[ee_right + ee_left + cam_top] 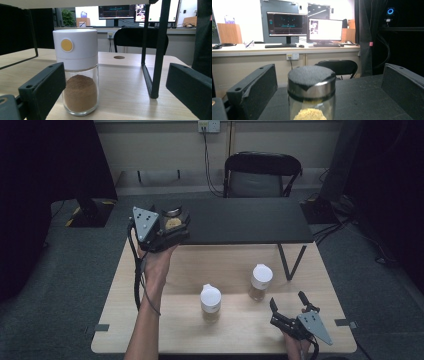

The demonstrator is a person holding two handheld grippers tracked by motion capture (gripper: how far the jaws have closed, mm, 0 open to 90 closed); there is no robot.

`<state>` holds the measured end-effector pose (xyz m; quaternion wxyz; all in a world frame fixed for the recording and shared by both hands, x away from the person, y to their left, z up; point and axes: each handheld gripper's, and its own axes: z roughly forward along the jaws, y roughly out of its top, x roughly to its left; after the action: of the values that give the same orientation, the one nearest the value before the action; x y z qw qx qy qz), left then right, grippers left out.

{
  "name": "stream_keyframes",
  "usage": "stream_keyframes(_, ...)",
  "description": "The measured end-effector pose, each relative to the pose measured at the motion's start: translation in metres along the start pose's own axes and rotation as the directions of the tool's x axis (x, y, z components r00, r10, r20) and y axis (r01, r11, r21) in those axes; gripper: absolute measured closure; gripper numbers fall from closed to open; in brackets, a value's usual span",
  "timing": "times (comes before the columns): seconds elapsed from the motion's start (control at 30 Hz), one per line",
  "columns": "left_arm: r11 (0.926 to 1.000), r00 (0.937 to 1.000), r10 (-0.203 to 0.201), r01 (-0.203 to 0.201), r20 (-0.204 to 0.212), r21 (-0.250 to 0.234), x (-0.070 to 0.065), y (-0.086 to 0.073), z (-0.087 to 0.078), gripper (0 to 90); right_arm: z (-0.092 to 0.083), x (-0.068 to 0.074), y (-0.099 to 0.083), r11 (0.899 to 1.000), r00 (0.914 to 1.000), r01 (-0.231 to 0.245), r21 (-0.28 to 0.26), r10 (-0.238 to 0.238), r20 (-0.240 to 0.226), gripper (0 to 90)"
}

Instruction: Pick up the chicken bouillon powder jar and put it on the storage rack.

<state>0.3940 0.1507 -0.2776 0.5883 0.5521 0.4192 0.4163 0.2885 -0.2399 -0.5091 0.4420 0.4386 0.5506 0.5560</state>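
Only close up, yellow grains [308, 115] in jar [311, 92]

Wooden table [150, 320] carries two jars (white-capped) [210, 303].

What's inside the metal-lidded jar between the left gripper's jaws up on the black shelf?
In the left gripper view, the jar holds a mound of yellow granules, its top visible through the glass. The metal lid hides the neck, and the jar's lower part is cut off by the frame edge.

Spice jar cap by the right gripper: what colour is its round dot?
Yellow-orange, on the white cap; right gripper view shows it best.
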Motion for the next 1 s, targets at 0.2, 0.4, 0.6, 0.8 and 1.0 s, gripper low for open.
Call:
stream_keyframes(0.2, 0.9999, 1.0000, -0.008, 0.008, 0.006, -0.011, 0.001, -0.003, -0.008, 0.1, 0.000, 0.000, 0.000, 1.000, 1.0000, 0.000, 0.000, 0.000, 0.000, 1.6)
stream_keyframes(0.4, 0.9989, 0.9999, -0.017, 0.017, -0.003, -0.044, 0.003, -0.009, -0.020, 0.1, 0.000, 0.000, 0.000, 1.000, 1.0000, 0.000, 0.000, 0.000, 0.001, 1.6)
stream_keyframes(0.6, 0.9979, 0.9993, -0.037, 0.037, -0.003, -0.053, 0.004, -0.016, -0.030, 0.1, 0.000, 0.000, 0.000, 1.000, 1.0000, 0.000, 0.000, 0.000, 0.001, 1.6)
stream_keyframes(0.8, 0.9974, 0.9996, -0.028, 0.028, 0.000, -0.066, 0.002, -0.018, -0.040, 0.2, 0.000, 0.000, 0.000, 1.000, 1.0000, 0.000, 0.000, 0.000, 0.001, 1.6)
stream_keyframes(1.0, 0.9967, 0.9994, -0.034, 0.034, 0.000, -0.074, 0.002, -0.025, -0.051, 0.2, 0.000, 0.000, 0.000, 1.000, 1.0000, -0.001, 0.000, 0.001, 0.001, 1.6)
